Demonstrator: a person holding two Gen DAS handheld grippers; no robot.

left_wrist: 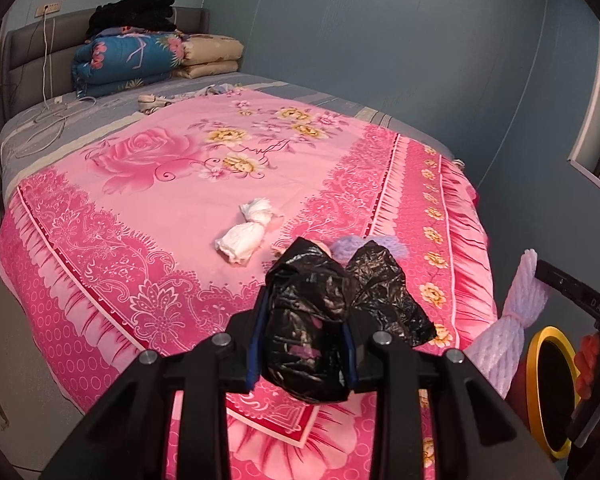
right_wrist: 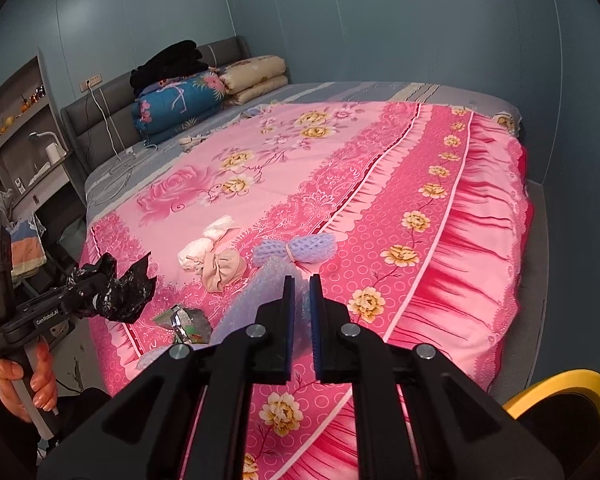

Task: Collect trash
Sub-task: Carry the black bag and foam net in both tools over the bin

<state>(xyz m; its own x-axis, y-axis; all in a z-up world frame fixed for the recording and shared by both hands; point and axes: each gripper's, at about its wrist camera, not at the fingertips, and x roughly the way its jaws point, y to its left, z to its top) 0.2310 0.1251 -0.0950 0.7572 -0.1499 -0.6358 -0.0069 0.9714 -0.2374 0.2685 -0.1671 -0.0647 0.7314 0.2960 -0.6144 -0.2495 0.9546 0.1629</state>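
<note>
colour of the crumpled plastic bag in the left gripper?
Glossy black crumpled plastic bag; clearest in left wrist view.

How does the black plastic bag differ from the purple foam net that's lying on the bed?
The black plastic bag is glossy, crumpled and dark; the purple foam net is pale, meshed and tied at its middle into a bow shape. The black plastic bag is held off the bed, clamped in the left hand-held gripper, while the purple foam net lies loose on the pink bedspread. Both look like light packaging trash.
</note>
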